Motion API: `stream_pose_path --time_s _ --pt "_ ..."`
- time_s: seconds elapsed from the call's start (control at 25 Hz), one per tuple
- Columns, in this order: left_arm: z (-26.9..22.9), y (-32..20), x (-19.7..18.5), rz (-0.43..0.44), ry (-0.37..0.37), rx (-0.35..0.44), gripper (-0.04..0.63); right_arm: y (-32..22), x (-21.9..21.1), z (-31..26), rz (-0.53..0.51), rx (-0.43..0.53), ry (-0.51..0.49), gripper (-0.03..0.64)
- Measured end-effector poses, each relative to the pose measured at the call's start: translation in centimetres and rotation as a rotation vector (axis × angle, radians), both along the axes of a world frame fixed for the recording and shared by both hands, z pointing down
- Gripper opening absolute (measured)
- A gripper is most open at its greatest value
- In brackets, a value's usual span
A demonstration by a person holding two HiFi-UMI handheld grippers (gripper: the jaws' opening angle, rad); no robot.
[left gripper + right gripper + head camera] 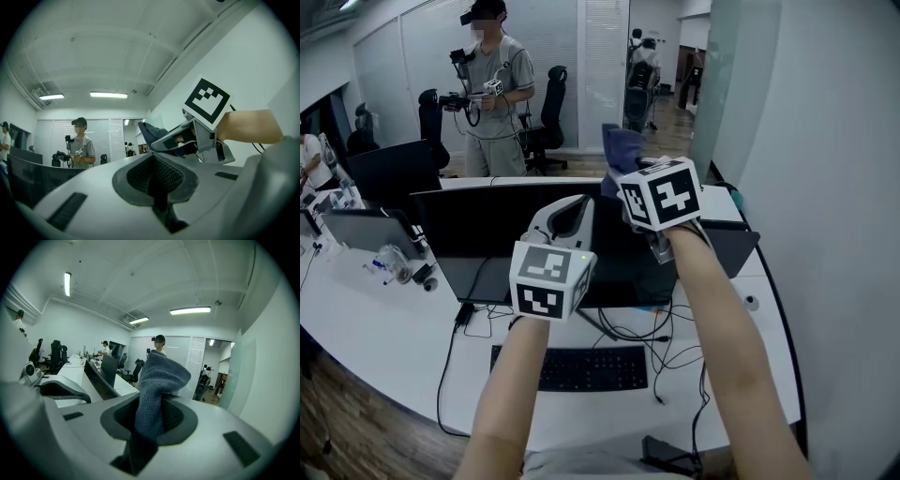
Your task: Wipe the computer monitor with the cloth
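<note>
The black computer monitor stands on the white desk, below and beyond both grippers; in the right gripper view the monitor shows edge-on at left. My right gripper is held above the monitor's top edge, shut on a blue-grey cloth that sticks up out of its jaws. My left gripper hangs just left of it in front of the screen, shut with nothing between its jaws. The left gripper view shows the right gripper and the cloth close by.
A black keyboard and loose cables lie on the desk under my arms. Another monitor and small items sit at left. A person with grippers stands behind, near office chairs. A white wall is close on the right.
</note>
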State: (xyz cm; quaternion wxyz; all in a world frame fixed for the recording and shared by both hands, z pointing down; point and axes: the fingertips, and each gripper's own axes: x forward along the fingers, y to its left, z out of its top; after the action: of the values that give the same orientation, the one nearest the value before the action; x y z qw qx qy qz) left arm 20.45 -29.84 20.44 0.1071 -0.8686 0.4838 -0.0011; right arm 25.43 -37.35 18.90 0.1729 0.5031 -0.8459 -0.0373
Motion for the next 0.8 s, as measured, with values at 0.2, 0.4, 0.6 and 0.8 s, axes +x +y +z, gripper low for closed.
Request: stream_pose_path --time_s 0.2,0.4,0.6,0.8 --pt "0.0 0.1 0.9 -0.003 -0.009 -0.004 0.009 0.1 1.1 -0.3 0.001 0.002 0.0 0.092" --pt "0.1 0.2 1.7 -0.005 -0.006 -0.002 0.009 0.0 2.4 -0.2 0.009 0.002 0.001 0.092" --pt "0.2 0.2 3.0 0.005 -0.007 0.001 0.009 0.1 4.2 0.0 0.026 0.0 -0.005 0.092" --pt "0.1 0.3 4.3 0.014 -0.013 0.002 0.009 0.2 6.1 -0.3 0.037 0.004 -0.001 0.092"
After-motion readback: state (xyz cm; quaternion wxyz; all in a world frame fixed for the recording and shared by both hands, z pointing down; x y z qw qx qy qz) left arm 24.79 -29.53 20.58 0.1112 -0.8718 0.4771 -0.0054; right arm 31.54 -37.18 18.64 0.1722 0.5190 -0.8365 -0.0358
